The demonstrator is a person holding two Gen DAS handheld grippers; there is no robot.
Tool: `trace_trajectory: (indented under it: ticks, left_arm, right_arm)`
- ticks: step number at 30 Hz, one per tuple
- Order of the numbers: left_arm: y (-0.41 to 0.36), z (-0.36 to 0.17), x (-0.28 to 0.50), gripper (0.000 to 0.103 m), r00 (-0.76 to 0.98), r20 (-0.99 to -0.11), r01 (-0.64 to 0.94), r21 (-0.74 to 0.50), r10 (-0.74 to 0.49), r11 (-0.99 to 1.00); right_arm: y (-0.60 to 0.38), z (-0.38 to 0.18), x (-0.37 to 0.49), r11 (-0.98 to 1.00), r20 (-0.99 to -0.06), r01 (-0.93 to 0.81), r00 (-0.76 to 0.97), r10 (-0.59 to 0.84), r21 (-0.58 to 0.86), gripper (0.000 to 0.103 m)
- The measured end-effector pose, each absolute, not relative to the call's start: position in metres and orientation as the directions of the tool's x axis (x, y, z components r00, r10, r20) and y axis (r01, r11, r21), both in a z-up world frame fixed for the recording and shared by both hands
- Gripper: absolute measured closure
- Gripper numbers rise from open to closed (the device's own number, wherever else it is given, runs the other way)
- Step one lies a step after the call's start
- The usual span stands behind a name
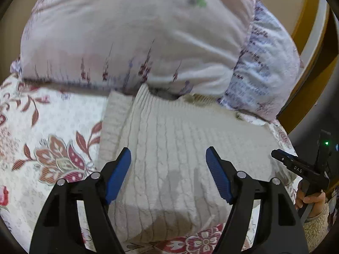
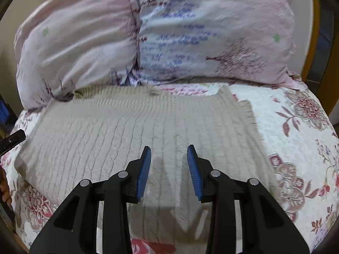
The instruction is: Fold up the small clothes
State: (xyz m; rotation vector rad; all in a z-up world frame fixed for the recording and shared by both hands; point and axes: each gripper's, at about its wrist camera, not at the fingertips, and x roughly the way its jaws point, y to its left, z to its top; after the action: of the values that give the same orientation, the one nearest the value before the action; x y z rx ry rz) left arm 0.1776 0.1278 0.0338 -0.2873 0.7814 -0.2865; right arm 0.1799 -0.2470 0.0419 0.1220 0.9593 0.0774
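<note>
On the bed, a cream knitted sweater point(image 1: 169, 148) lies folded on the floral bedspread point(image 1: 53, 127), its far edge touching the pillows point(image 1: 127, 31).

The left hand-held gripper point(image 1: 168, 158) hovers above the knit, jaws wide apart and empty; the right hand-held gripper point(image 2: 168, 156) likewise, jaws parted more narrowly, gripping nothing.

Pillows point(image 2: 148, 42) motion-blurred; sweater point(image 1: 173, 148) top edge tucked under pillow, hidden.
</note>
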Motion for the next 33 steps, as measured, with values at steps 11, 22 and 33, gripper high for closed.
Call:
trace_trajectory:
  ticks: [11,22,33]
  left_arm:
    - [0.120,0.012,0.180,0.028,0.649,-0.678,0.156,-0.326,-0.346,0.932]
    - [0.175,0.026,0.181,0.023,0.682,-0.584,0.042,-0.569,-0.439,0.822]
    - [0.214,0.001,0.214,0.023,0.640,-0.579,-0.104,-0.717,-0.505,0.690]
  right_arm:
    - [-0.241,0.028,0.181,0.996,-0.820,-0.047,0.564,0.091,0.078,0.062]
    - [-0.246,0.044,0.184,0.980,-0.795,-0.075,0.575,0.193,0.185,0.061]
    - [-0.194,0.030,0.204,0.965,-0.809,-0.191,0.528,0.257,0.182,0.058]
